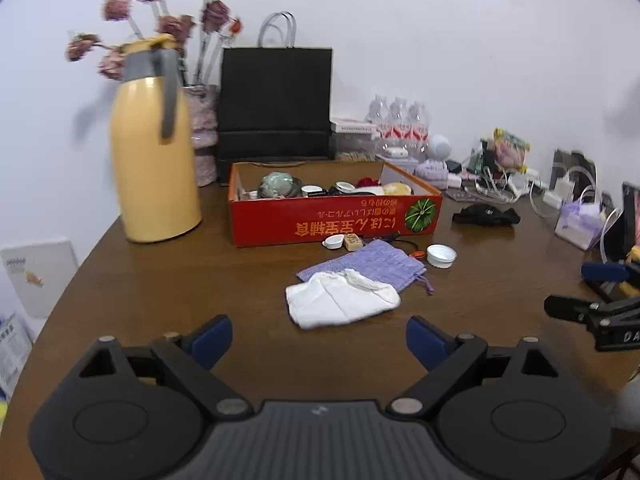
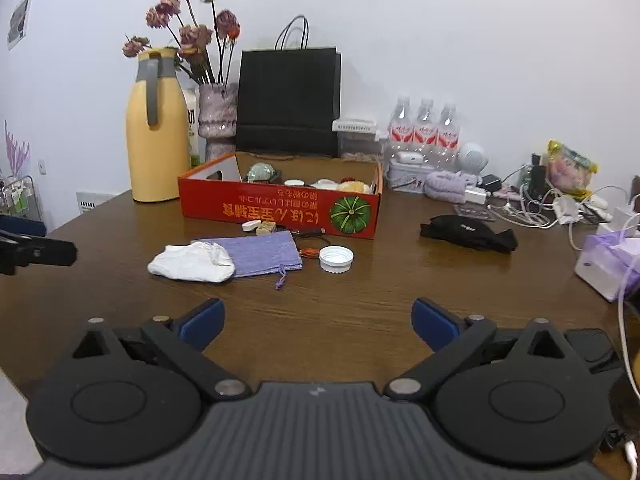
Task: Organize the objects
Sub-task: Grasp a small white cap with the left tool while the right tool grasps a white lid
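Dark wooden desk (image 2: 360, 312), red cardboard box (image 2: 280, 210) centre frame for collecting; white cloth pouch (image 2: 192, 262) outside. Both tools, left (image 1: 319, 338) and right (image 2: 318, 320), wide open, empty.

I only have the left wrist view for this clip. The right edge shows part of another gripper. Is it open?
Observer: Yes. In the right wrist view the right gripper stands wide open over bare table, nothing between its pads.
Operator: What is left of the yellow jug? My view shows only wall.
Observer: The right view shows a picture stuck on the wall up there.
Operator: Does the red box have a handle hole?
Observer: Yes, the red box has a cut-out in its left end wall.
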Demonstrator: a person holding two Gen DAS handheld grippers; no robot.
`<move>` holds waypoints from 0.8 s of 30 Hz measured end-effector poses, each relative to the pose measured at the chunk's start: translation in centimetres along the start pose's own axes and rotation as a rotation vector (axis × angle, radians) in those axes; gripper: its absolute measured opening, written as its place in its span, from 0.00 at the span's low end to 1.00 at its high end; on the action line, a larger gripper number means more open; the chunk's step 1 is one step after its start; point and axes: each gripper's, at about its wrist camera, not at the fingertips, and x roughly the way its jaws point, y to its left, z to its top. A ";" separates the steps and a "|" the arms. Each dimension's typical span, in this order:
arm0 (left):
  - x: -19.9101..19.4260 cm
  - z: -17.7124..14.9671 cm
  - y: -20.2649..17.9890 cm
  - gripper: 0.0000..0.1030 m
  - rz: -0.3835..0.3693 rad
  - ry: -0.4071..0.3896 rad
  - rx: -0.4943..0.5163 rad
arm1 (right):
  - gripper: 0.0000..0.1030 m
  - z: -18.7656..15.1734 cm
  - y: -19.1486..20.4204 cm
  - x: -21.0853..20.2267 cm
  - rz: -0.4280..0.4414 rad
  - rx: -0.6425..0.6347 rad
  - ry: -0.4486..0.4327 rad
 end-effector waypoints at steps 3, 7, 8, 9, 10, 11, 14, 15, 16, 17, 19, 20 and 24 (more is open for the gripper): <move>4.8 2.2 0.6 0.80 -0.019 0.014 0.002 | 0.95 1.2 -0.4 3.5 0.008 -0.004 0.022; 11.7 5.2 0.9 0.72 -0.023 0.054 -0.004 | 0.83 2.5 -0.6 8.7 -0.015 -0.064 0.052; 13.3 5.8 0.6 0.69 -0.017 0.065 0.012 | 0.78 2.7 -0.7 10.2 -0.020 -0.081 0.062; 14.9 6.2 0.3 0.68 -0.039 0.067 0.026 | 0.74 3.0 -0.8 11.5 -0.025 -0.089 0.082; 16.4 6.7 0.2 0.68 -0.065 0.073 0.033 | 0.70 3.3 -1.0 13.0 -0.030 -0.088 0.111; 18.0 7.2 0.2 0.66 -0.087 0.082 0.030 | 0.69 3.5 -1.2 14.1 -0.024 -0.085 0.121; 22.2 8.3 0.6 0.42 -0.088 0.127 -0.009 | 0.62 4.2 -1.7 17.1 -0.012 -0.074 0.160; 23.3 8.4 0.8 0.37 -0.085 0.144 -0.019 | 0.60 4.4 -1.9 17.8 -0.016 -0.071 0.159; 24.0 8.4 0.9 0.33 -0.086 0.152 -0.031 | 0.56 4.5 -2.0 18.3 -0.017 -0.064 0.165; 24.6 8.3 1.1 0.32 -0.091 0.158 -0.043 | 0.51 4.5 -2.2 18.6 -0.011 -0.051 0.169; 24.8 7.8 1.2 0.32 -0.120 0.143 -0.053 | 0.50 4.1 -2.6 19.2 0.008 -0.014 0.179; 24.8 7.8 1.1 0.33 -0.129 0.145 -0.050 | 0.50 3.8 -2.6 19.4 0.016 -0.005 0.182; 25.1 7.7 1.1 0.33 -0.144 0.140 -0.065 | 0.47 3.6 -2.5 19.8 0.038 0.020 0.180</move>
